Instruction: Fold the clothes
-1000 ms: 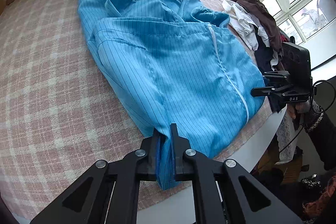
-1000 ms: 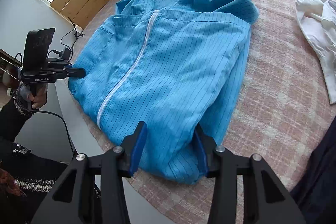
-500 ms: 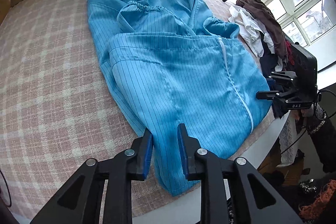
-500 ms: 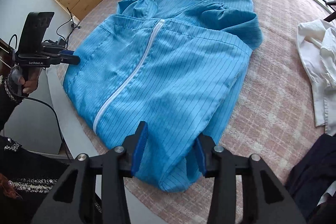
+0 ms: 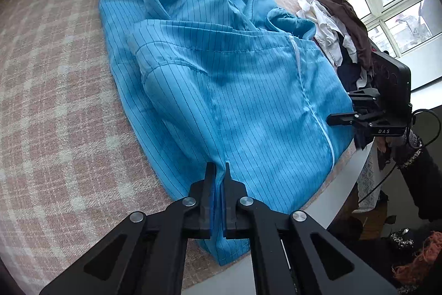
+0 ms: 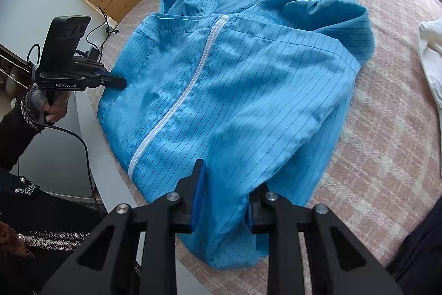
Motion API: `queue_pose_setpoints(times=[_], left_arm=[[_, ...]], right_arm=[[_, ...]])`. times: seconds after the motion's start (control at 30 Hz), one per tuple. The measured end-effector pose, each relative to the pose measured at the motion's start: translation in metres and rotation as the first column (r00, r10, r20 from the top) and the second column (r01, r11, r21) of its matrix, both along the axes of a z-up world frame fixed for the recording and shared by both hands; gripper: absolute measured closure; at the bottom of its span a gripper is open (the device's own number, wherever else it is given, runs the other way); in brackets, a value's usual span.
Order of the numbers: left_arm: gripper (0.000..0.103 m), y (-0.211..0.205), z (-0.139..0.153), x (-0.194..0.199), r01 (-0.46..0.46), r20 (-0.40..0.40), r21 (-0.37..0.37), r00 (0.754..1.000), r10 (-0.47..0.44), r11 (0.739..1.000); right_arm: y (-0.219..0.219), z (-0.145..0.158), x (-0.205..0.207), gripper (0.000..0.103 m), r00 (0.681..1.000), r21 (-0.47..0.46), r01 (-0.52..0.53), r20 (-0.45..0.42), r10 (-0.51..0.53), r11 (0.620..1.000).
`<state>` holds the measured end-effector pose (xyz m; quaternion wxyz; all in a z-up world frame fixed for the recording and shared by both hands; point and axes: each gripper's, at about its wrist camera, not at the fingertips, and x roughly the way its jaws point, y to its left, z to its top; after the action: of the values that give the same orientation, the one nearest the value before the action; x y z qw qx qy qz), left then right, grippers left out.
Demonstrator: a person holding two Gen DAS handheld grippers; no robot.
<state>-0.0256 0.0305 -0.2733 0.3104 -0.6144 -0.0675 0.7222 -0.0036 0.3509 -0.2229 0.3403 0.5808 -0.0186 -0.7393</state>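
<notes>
Both grippers are built of matte black struts with triangular cut-outs, joined by round silver screws, and blue pads are fitted inside the fingers. The left gripper (image 6: 121, 82) is marked "GenRobot.AI" in white, the right gripper (image 5: 330, 119) "DAS" (a black box-shaped unit is mounted on each). A thin black cable (image 6: 83, 145) is attached. Black sleeves (image 6: 16, 126) with sparkling tweed cuffs are worn.

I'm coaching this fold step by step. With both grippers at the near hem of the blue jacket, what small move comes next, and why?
Probably lift the hem and carry it toward the collar. The left gripper is shut on the blue jacket, and the right gripper is closing with bunched hem between its jaws. The jacket lies zipped, sleeves folded in.
</notes>
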Motion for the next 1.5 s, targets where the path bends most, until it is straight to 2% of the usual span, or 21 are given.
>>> queue_pose_setpoints(times=[0.13, 0.23, 0.3, 0.37, 0.4, 0.43, 0.57, 0.63, 0.8, 0.9, 0.93, 0.97, 1.0, 1.07, 1.17, 1.23, 1.27, 1.33, 1.4, 1.43, 1.5], left_arm=[[0.101, -0.005, 0.024, 0.018, 0.059, -0.009, 0.110, 0.998, -0.059, 0.992], [0.101, -0.002, 0.028, 0.032, 0.128, 0.027, 0.174, 0.990, -0.135, 0.976], [0.100, 0.002, 0.008, 0.035, 0.145, 0.071, 0.107, 0.986, -0.153, 0.984], [0.093, 0.003, -0.011, 0.033, 0.138, 0.120, 0.034, 0.983, -0.141, 0.990], [0.090, 0.000, -0.016, 0.029, 0.110, 0.136, 0.026, 0.984, -0.113, 0.994], [0.085, -0.003, -0.017, 0.025, 0.088, 0.138, 0.019, 0.986, -0.090, 0.996], [0.060, -0.017, 0.004, 0.010, 0.043, 0.072, 0.010, 0.996, -0.043, 0.999], [0.056, -0.023, 0.013, -0.002, 0.027, 0.047, 0.003, 0.999, -0.027, 1.000], [0.055, -0.021, 0.018, -0.026, 0.028, 0.032, -0.003, 0.999, -0.028, 1.000], [0.057, -0.003, 0.002, -0.044, 0.011, 0.025, -0.044, 1.000, -0.010, 0.999], [0.068, 0.002, -0.005, -0.049, 0.004, 0.030, -0.056, 1.000, -0.003, 0.998], [0.095, 0.005, -0.012, -0.051, 0.001, 0.044, -0.045, 0.999, 0.001, 0.999], [0.099, 0.006, -0.013, -0.050, 0.004, 0.043, -0.024, 0.999, -0.003, 1.000], [0.101, 0.012, 0.002, -0.037, 0.047, -0.015, 0.015, 0.999, -0.047, 0.999], [0.101, 0.020, 0.033, -0.011, 0.139, -0.055, 0.125, 0.990, -0.133, 0.982], [0.101, 0.023, 0.049, 0.005, 0.175, -0.094, 0.130, 0.982, -0.164, 0.976], [0.100, 0.021, 0.049, 0.007, 0.173, -0.091, 0.131, 0.983, -0.162, 0.976], [0.098, 0.013, 0.030, 0.001, 0.140, -0.055, 0.099, 0.989, -0.135, 0.985], [0.096, 0.000, -0.002, -0.011, 0.070, 0.012, 0.010, 0.997, -0.070, 0.998], [0.088, -0.006, -0.013, -0.014, 0.044, 0.042, -0.015, 0.998, -0.043, 0.999], [0.083, -0.016, -0.020, -0.017, 0.014, 0.065, -0.011, 0.998, -0.013, 1.000]], right_arm=[[0.006, 0.019, 0.004, 0.094, 0.999, -0.051, -0.034, -0.005, 0.034, 0.998], [0.001, 0.025, 0.014, 0.094, 0.987, -0.127, -0.144, 0.051, 0.151, 0.981], [-0.007, 0.010, 0.016, 0.094, 0.978, -0.052, -0.188, 0.084, 0.192, 0.981], [-0.009, -0.008, 0.009, 0.093, 0.978, 0.007, -0.163, 0.134, 0.160, 0.987], [-0.009, -0.010, 0.005, 0.091, 0.980, 0.010, -0.146, 0.139, 0.143, 0.989], [-0.008, -0.010, 0.001, 0.090, 0.982, 0.004, -0.129, 0.138, 0.127, 0.992], [0.000, 0.005, -0.015, 0.061, 0.990, 0.011, -0.085, 0.111, 0.083, 0.996], [0.006, 0.008, -0.024, 0.060, 0.991, 0.010, -0.068, 0.116, 0.066, 0.998], [0.010, 0.008, -0.044, 0.060, 0.991, -0.015, -0.040, 0.128, 0.041, 0.999], [0.010, 0.001, -0.060, 0.060, 0.995, -0.003, -0.002, 0.098, 0.002, 1.000], [0.007, -0.002, -0.062, 0.060, 0.996, 0.007, -0.013, 0.086, 0.012, 1.000], [0.004, -0.004, -0.063, 0.062, 0.997, 0.016, -0.030, 0.073, 0.029, 0.999], [0.002, -0.002, -0.060, 0.077, 0.997, 0.014, -0.060, 0.058, 0.060, 0.998], [-0.003, 0.008, -0.050, 0.092, 0.992, 0.006, -0.125, 0.014, 0.125, 0.992], [-0.008, 0.036, -0.032, 0.096, 0.979, -0.050, -0.200, -0.049, 0.198, 0.978], [-0.009, 0.051, -0.023, 0.096, 0.968, -0.092, -0.244, -0.086, 0.236, 0.965], [-0.009, 0.045, -0.026, 0.096, 0.969, -0.088, -0.242, -0.066, 0.237, 0.966], [-0.012, 0.024, -0.037, 0.096, 0.974, -0.064, -0.227, -0.005, 0.228, 0.972], [-0.014, 0.003, -0.047, 0.093, 0.975, -0.039, -0.214, 0.056, 0.216, 0.976], [-0.016, -0.007, -0.052, 0.092, 0.974, -0.026, -0.207, 0.087, 0.209, 0.978], [-0.012, -0.010, -0.055, 0.085, 0.975, -0.021, -0.187, 0.119, 0.188, 0.982]])
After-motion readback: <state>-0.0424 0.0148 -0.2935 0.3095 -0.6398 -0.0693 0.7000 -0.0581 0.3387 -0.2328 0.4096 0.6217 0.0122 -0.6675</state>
